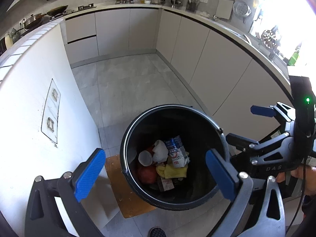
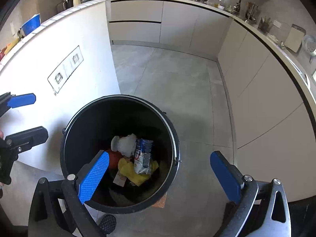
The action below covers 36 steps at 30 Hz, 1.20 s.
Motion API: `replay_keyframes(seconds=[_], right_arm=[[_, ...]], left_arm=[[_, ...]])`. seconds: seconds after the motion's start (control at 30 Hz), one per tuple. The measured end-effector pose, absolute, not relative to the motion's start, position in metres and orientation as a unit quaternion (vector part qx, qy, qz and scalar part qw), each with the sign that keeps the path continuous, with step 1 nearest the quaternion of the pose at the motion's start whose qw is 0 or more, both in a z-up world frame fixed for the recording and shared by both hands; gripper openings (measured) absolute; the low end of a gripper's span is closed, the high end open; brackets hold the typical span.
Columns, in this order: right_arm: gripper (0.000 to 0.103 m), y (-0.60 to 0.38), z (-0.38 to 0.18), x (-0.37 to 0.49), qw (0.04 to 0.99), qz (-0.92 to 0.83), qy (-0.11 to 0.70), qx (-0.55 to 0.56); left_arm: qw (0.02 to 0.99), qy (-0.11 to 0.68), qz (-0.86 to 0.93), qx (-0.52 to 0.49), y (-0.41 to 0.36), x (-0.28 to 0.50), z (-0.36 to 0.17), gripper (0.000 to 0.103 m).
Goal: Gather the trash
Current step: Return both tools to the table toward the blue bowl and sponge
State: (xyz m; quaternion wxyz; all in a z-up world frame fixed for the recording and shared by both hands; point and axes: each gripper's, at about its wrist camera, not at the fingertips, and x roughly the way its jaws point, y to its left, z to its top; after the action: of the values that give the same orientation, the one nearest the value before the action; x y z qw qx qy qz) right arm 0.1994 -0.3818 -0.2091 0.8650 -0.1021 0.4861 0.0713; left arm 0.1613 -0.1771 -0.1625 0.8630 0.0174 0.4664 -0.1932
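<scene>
A black round trash bin (image 1: 126,158) (image 2: 65,154) stands on the kitchen floor. Inside lie a blue-and-white crumpled packet (image 1: 177,151) (image 2: 143,156), white crumpled paper (image 1: 158,150) (image 2: 126,144), a yellow rag (image 1: 173,170) (image 2: 132,171) and a red item (image 1: 147,173) (image 2: 113,159). My left gripper (image 1: 156,174) is open and empty above the bin; it also shows in the right wrist view (image 2: 29,116). My right gripper (image 2: 162,177) is open and empty over the bin's right rim; it also shows in the left wrist view (image 1: 250,126).
A white counter wall (image 1: 29,108) (image 2: 59,59) stands left of the bin. A brown board (image 1: 126,193) lies under the bin. Beige cabinets (image 1: 197,49) (image 2: 256,88) run along the back and right, with grey tiled floor (image 1: 128,83) between. A shoe tip (image 1: 157,232) shows at the bottom.
</scene>
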Motion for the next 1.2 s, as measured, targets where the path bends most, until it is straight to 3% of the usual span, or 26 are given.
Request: replay_keyframes(seconds=[0.67,1.2], right_arm=[[0.103,-0.359,-0.088,0.158,0.916,0.051,0.399,-0.013],[0.103,-0.246,-0.035,0.143,0.922,0.126,0.365,-0.036]], left_arm=[[0.909,0.385,-0.158,0.008,-0.123,0.112,-0.059,0.102],[0.943,0.330,-0.035,-0.031,-0.022,0.081,-0.023,0.102]])
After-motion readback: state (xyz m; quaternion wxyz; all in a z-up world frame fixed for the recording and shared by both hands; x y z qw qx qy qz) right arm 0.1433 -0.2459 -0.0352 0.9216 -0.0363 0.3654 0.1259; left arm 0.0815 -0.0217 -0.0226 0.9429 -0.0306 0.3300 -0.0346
